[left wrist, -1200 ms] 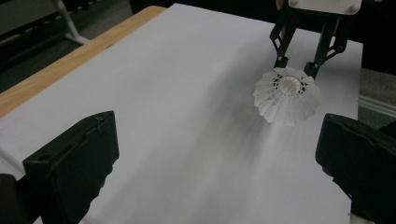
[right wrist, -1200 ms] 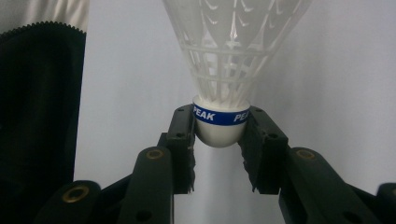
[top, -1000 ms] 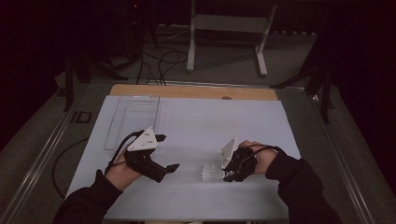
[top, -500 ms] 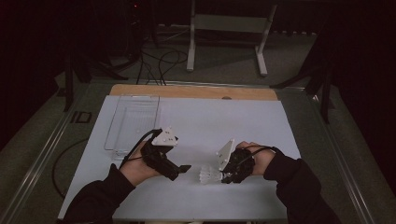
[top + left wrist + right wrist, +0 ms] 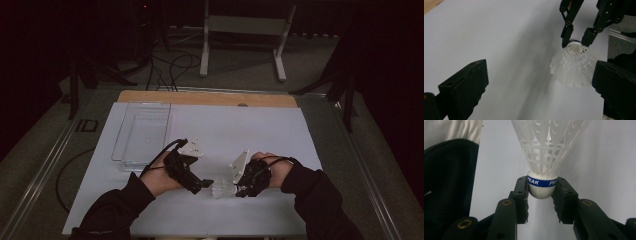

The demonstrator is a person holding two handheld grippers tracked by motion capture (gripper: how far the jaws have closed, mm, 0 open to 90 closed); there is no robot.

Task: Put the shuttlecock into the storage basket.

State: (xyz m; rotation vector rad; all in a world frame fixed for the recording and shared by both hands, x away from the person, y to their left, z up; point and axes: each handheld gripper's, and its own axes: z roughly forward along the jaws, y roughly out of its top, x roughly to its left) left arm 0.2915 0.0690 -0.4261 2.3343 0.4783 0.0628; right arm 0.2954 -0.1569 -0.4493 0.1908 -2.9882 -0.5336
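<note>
Clamping the shuttlecock by its cork, the right gripper faces the left gripper, jaws spread wide; a clear tray lies well apart on the open worktop.

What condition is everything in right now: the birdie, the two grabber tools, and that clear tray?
Shuttlecock: held by its cork base, skirt pointing toward the left gripper.
Right gripper: shut on the shuttlecock, fingers pressing the cork from both sides.
Left gripper: open, fingers wide apart, the skirt's rim near one finger.
Clear tray: upright on the table, nothing visible inside.
</note>
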